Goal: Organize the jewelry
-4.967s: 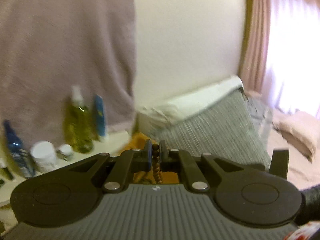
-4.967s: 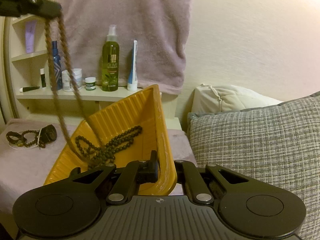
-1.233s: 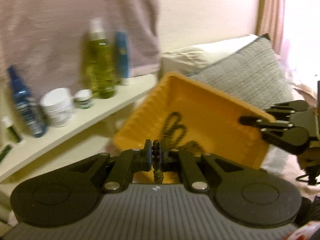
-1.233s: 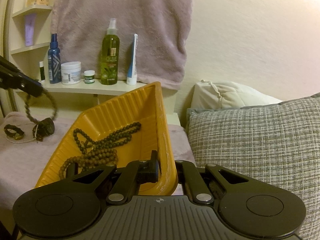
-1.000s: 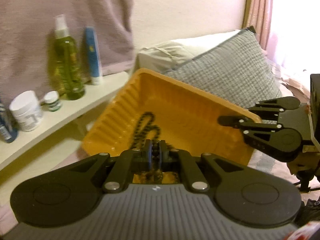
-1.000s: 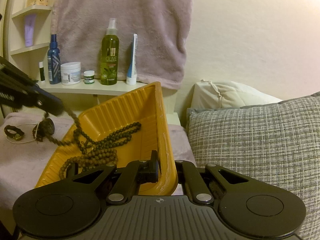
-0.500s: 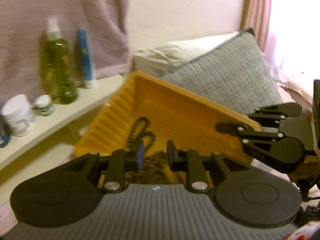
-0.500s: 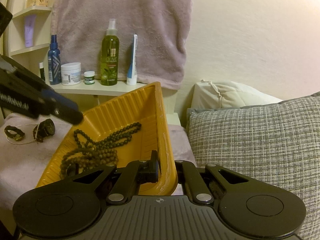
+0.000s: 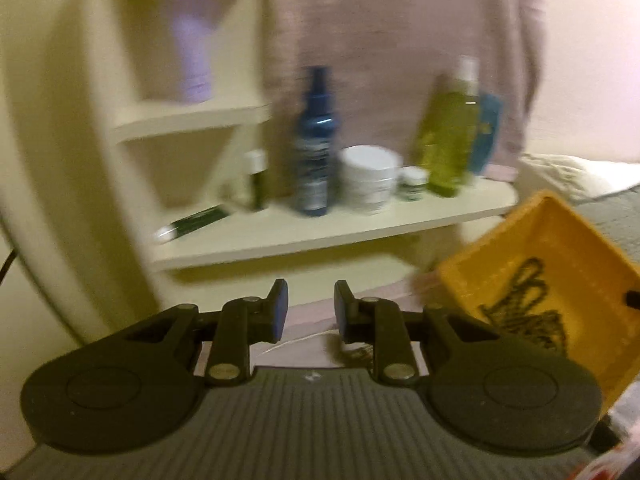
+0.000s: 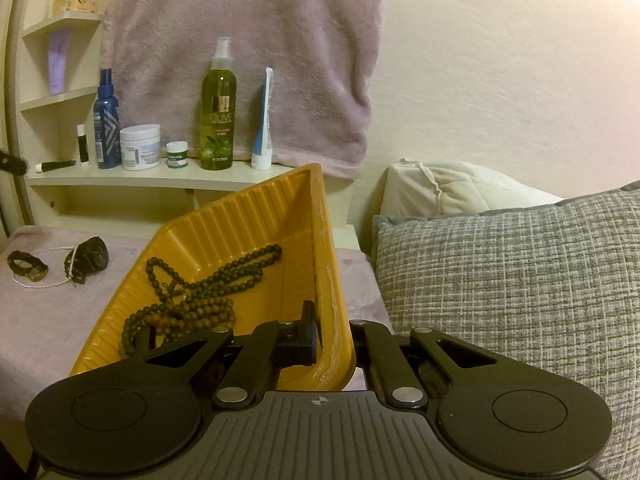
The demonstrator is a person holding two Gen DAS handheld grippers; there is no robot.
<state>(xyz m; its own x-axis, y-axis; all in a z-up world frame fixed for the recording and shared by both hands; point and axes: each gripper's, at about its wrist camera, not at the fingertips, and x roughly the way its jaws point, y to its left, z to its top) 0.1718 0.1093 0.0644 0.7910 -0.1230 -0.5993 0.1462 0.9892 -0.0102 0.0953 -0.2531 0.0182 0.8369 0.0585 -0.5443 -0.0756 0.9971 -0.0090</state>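
Two bead strands [image 10: 200, 292] lie in the yellow tray [image 10: 256, 216], pinched at its rim by the right tool [image 10: 334, 340]. Left tool [image 9: 307, 308], spread and empty, nears the watch [image 10: 28, 266]; tray's tilt risks spilling beads.

We see a yellow ribbed plastic tray [image 10: 240, 240] tipped up on edge, one rim pinched by the right gripper [image 10: 332, 340]. Inside it two strings of round beads lie tangled: a dark bead necklace [image 10: 224, 276] stretched across the floor and a brown bead strand [image 10: 180, 316] heaped lower. On the mauve blanket [image 10: 52, 320] nearby rest a wristwatch [image 10: 26, 266] and a dark bracelet [image 10: 86, 260].
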